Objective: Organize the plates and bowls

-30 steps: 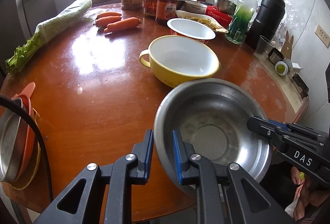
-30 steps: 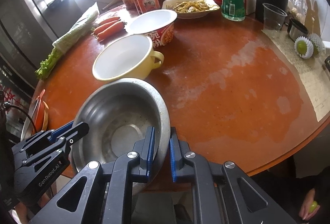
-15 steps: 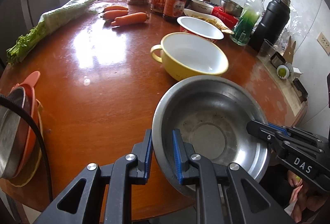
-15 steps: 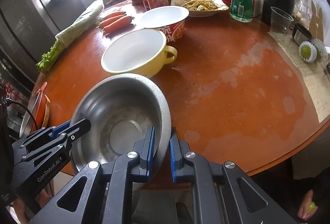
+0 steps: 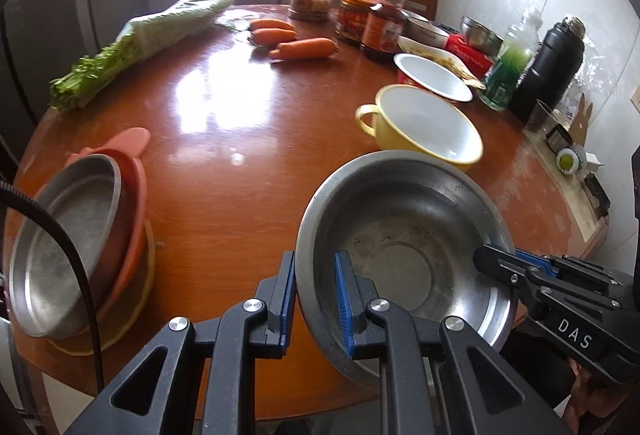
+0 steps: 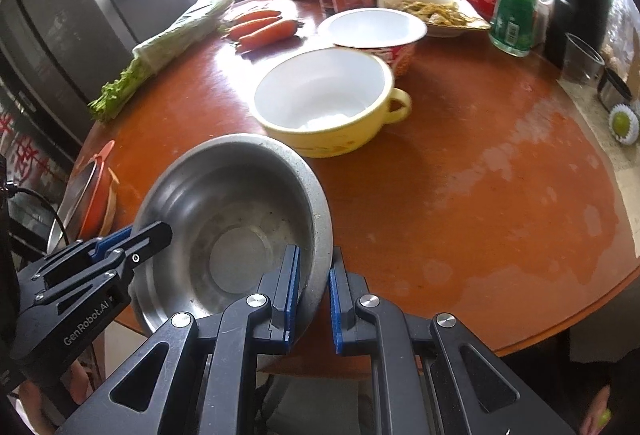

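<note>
A steel bowl (image 5: 404, 231) (image 6: 236, 219) is held above the round wooden table's near edge. My left gripper (image 5: 316, 299) is shut on its left rim and my right gripper (image 6: 314, 287) is shut on its right rim. Each gripper also shows in the other's view: the right (image 5: 504, 263), the left (image 6: 144, 239). A yellow bowl with a handle (image 5: 424, 123) (image 6: 328, 99) sits just beyond it. A white and red bowl (image 5: 432, 79) (image 6: 376, 31) stands behind that. A stack of plates (image 5: 76, 243) (image 6: 90, 199), steel on orange, rests at the table's left edge.
Carrots (image 5: 296, 39), bagged greens (image 5: 160, 35), jars (image 5: 360, 19), a dish of food (image 6: 432, 13), a green bottle (image 6: 514, 3) and a black flask (image 5: 548, 67) line the far side. The table (image 6: 480, 175) has bare wood at the right.
Both grippers have carried the steel bowl leftward and a little nearer; the plate stack has come further into the left wrist view.
</note>
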